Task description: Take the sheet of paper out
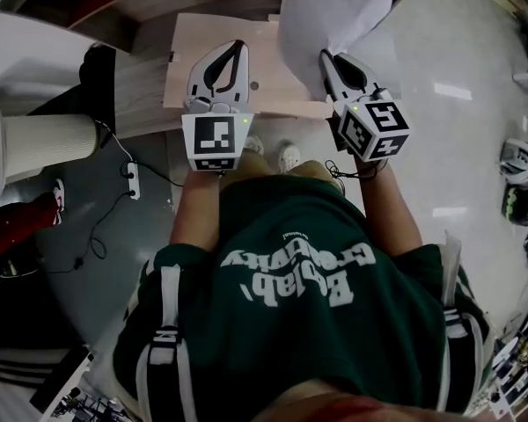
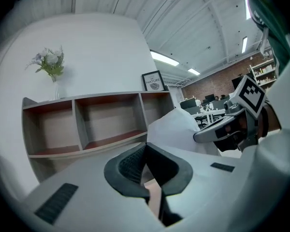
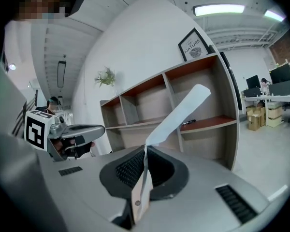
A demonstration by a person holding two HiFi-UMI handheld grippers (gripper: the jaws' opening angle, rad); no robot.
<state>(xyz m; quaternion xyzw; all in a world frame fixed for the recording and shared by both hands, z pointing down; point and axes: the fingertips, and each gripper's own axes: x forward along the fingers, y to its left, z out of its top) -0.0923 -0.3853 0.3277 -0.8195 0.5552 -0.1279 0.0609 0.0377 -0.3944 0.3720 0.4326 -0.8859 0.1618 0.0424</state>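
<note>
The white sheet of paper [image 1: 330, 11] hangs in the air above the wooden shelf unit's top [image 1: 202, 60], and my right gripper [image 1: 325, 56] is shut on its lower edge. In the right gripper view the paper [image 3: 183, 110] rises edge-on, slanting up and right from between the shut jaws of the right gripper [image 3: 145, 150]. My left gripper [image 1: 238, 47] is held to the left of the paper over the shelf top, jaws shut with nothing between them. In the left gripper view its tips [image 2: 144, 147] meet, and the paper [image 2: 176, 129] and the right gripper [image 2: 222, 129] show to the right.
The shelf unit [image 3: 193, 105] has open compartments; a dark pen [image 3: 188, 123] lies on a lower board. A vase of flowers [image 2: 52, 71] and a framed picture [image 2: 153, 81] stand on top. A white cylinder [image 1: 48, 143] and a power strip [image 1: 134, 180] are on the floor at left.
</note>
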